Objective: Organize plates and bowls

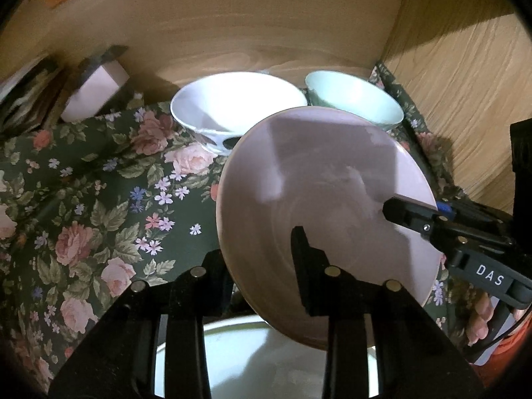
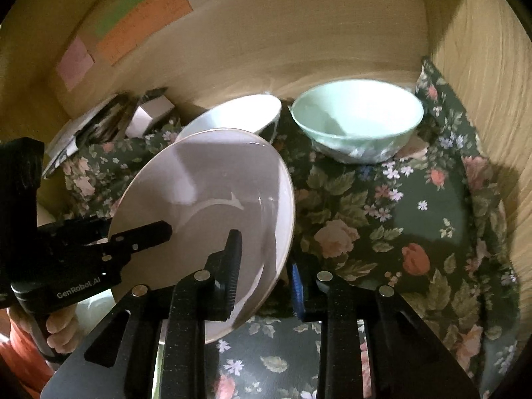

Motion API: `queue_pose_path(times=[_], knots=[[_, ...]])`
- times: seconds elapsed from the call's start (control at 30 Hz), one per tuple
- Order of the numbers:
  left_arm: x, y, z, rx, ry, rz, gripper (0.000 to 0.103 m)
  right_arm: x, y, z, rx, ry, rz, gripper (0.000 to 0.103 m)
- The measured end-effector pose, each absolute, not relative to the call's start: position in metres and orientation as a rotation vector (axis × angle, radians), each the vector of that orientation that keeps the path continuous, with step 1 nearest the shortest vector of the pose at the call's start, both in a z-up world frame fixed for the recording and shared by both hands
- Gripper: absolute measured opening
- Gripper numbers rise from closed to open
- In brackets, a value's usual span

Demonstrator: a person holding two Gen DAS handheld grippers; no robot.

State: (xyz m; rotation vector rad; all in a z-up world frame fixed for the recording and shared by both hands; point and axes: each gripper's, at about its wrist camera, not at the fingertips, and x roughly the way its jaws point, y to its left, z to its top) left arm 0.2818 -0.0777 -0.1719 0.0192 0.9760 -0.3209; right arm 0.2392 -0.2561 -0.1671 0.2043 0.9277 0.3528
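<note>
Currently: plate (image 1: 319, 179), tilted, lifted above the worktop's (image 1: 99, 199) near edge, pinched at opposite rims by my left hand-held gripper (image 1: 262, 266) and right hand-held gripper (image 2: 262, 276), steadying it; two bowls (image 2: 355, 119) wait at the back edge.

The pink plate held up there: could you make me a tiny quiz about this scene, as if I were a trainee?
1. True or false: the pink plate lies flat on the floral cloth.
2. How many tongs grip the plate? A one, B two, C none.
3. Fill in: behind the plate stand a white bowl and a pale ______ bowl.

Key
1. False: it is tilted, lifted off the cloth.
2. B: the left tongs and the right tongs each pinch its rim.
3. Green.
</note>
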Motion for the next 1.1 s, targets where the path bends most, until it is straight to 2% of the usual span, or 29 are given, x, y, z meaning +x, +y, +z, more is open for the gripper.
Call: queue_pose_path(times=[0.53, 1.1], knots=[[0.252, -0.054, -0.135, -0.016, 0.887, -0.279, 0.032, 0.216, -0.231, -0.138, 0.172, 0.854, 0.38, 0.023], [0.197, 0.016, -0.11, -0.083, 0.816, -0.18, 0.032, 0.188, -0.168, -0.118, 0.103, 0.808, 0.496, 0.022]])
